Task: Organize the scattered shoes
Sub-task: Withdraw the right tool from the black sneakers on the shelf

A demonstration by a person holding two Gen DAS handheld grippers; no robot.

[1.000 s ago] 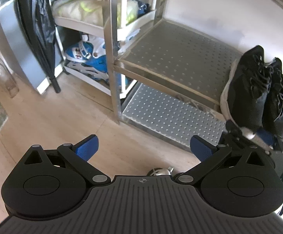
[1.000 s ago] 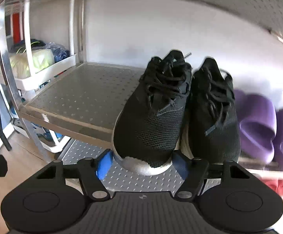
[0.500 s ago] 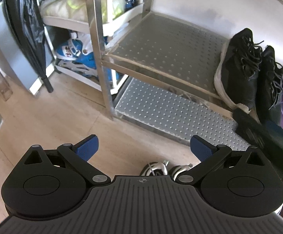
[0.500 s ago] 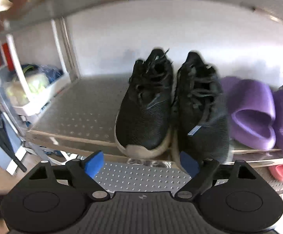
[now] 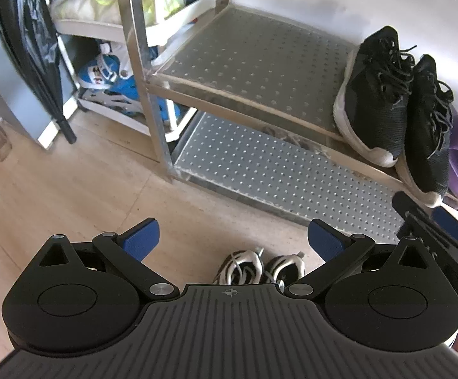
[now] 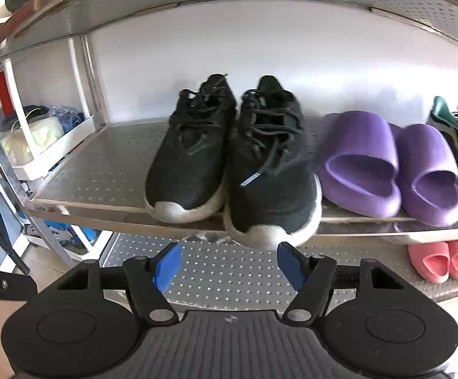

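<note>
Steel shelf [image 6: 108, 170] carries black sneakers [image 6: 270, 173], soft and light; best pinched at the heel collar. Right gripper [image 6: 227, 263] fingers are closing, empty; left gripper [image 5: 233, 240] fingers apart.

My left gripper [image 5: 232, 240] hangs with fingers spread, empty; my right gripper [image 6: 227, 263] is closing, empty, before the shoe rack [image 6: 108, 161].

A home entryway is showing here: a metal shoe rack [image 6: 108, 170] is holding sneakers [image 6: 229, 158] and slippers [image 6: 387, 164] over wooden flooring [image 5: 70, 195].
</note>
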